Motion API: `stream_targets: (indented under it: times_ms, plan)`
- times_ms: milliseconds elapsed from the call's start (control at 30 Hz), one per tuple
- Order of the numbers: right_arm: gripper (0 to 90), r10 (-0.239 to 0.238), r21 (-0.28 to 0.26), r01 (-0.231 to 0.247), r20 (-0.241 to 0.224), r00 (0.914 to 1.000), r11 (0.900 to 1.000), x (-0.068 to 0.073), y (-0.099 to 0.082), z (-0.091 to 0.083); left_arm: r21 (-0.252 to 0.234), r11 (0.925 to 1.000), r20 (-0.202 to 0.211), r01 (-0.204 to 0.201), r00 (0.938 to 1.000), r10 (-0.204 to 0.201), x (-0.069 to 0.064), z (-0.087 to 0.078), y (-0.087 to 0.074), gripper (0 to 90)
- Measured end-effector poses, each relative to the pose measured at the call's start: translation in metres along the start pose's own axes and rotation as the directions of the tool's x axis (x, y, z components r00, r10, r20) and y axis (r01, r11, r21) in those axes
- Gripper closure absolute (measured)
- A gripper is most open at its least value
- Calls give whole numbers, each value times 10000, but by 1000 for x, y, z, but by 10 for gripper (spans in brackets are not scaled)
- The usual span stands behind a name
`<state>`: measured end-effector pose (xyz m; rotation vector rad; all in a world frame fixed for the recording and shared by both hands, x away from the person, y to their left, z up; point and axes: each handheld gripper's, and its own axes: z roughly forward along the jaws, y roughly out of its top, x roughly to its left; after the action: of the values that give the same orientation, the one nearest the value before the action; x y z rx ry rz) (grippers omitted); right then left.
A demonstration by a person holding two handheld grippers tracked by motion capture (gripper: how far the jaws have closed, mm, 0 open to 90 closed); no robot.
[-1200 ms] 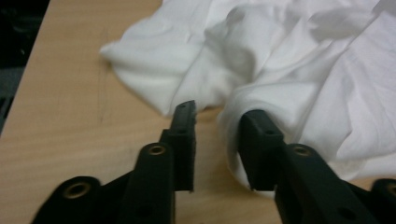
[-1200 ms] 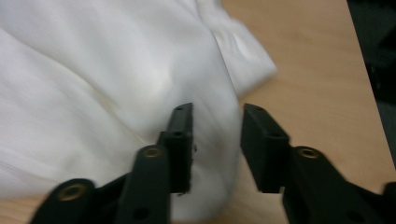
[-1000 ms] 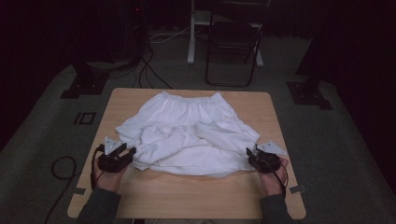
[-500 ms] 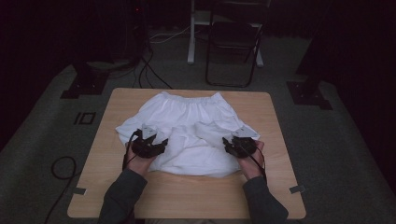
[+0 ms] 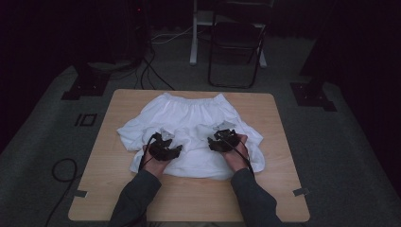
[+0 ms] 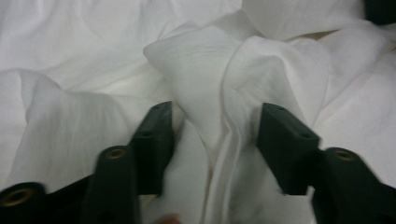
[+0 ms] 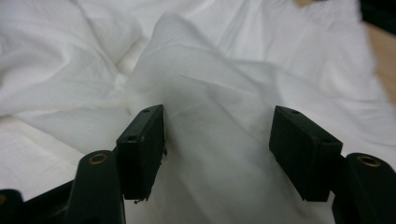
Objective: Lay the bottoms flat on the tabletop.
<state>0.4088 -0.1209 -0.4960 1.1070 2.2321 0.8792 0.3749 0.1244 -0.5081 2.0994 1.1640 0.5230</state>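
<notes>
A white garment [image 5: 189, 111] with a gathered waistband lies spread on the wooden table [image 5: 283, 189], waistband at the far side. Both grippers rest on its middle. My left gripper [image 5: 165, 141] has its jaws apart around an upright fold of the cloth [image 6: 219, 93]; they have just been closing, and the pads do not pinch the fold. About a hand's width to the right, my right gripper [image 5: 222, 134] has just been opening. A soft ridge of the cloth [image 7: 215, 140] lies loose between its wide jaws. In the gripper views the left gripper [image 6: 217, 121] and right gripper [image 7: 217, 126] point along the cloth.
Bare wood runs along the table's near edge and both sides. A folding chair [image 5: 234, 42] stands on the floor beyond the table. Cables [image 5: 151, 71] and black stand bases [image 5: 85, 87] lie on the floor to the far left, and another base [image 5: 312, 94] to the far right.
Both hands have moved inward from the garment's outer corners to its middle, drawing the side flaps over the centre. The cloth now lies bunched there.
</notes>
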Motion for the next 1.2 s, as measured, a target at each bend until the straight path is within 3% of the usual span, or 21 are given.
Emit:
stream_targets:
  times_ms: [100,133,200,300,400,533,600,633,700,733,800,833,1000,1133,1200]
  plan:
    - [498,64,681,-83,278,9996,9976,2,-5,11,94,10000,73,-2,10000,1,2,1,-5,788]
    - [561,74,826,-108,415,9991,9965,1,-8,13,10,9999,121,150,9998,-150,4,0,-7,822]
    - [694,417,901,-468,571,9975,9948,-4,-16,10,-96,9997,118,230,9997,-228,6,-5,-10,842]
    - [783,797,785,-857,765,9939,9932,-13,-26,-3,-300,9988,120,396,9992,-393,10,-19,-17,845]
    - [801,1134,645,-1202,1003,9885,9906,-23,-38,-20,-547,9942,86,921,9957,-918,22,-37,-28,845]
    - [801,976,645,-1091,1601,9823,9919,-29,-58,-41,-656,9887,-266,1345,9903,-1365,38,-58,-46,846]
    - [801,1112,536,-1229,1838,9766,9910,-33,-69,-53,-661,9853,-375,1576,9864,-1603,44,-65,-55,846]
    - [802,1393,422,-1509,2051,9688,9876,-39,-80,-64,-652,9839,-433,1661,9846,-1691,48,-68,-60,846]
    - [802,1487,415,-1610,2127,9657,9861,-42,-85,-70,-583,9820,-545,1795,9817,-1827,53,-73,-69,846]
    - [803,1791,423,-1934,2268,9573,9802,-48,-98,-80,-531,9818,-608,1824,9808,-1854,55,-75,-73,846]
    - [803,1945,428,-2097,2310,9533,9768,-51,-104,-85,-468,9798,-696,1944,9779,-1974,60,-79,-83,846]
    - [803,2158,461,-2328,2370,9472,9714,-57,-116,-94,-460,9776,-730,2052,9754,-2082,63,-81,-87,846]
    - [803,2479,499,-2684,2520,9354,9620,-64,-138,-108,-556,9640,-1128,2600,9577,-2648,80,-93,-103,846]
    - [799,2946,504,-3172,2568,9205,9470,-68,-159,-119,-387,9626,-1693,2683,9476,-2710,88,-100,-111,846]
    - [798,3112,499,-3345,2596,9142,9411,-69,-167,-123,-246,9572,-1874,2884,9392,-2878,93,-102,-117,845]
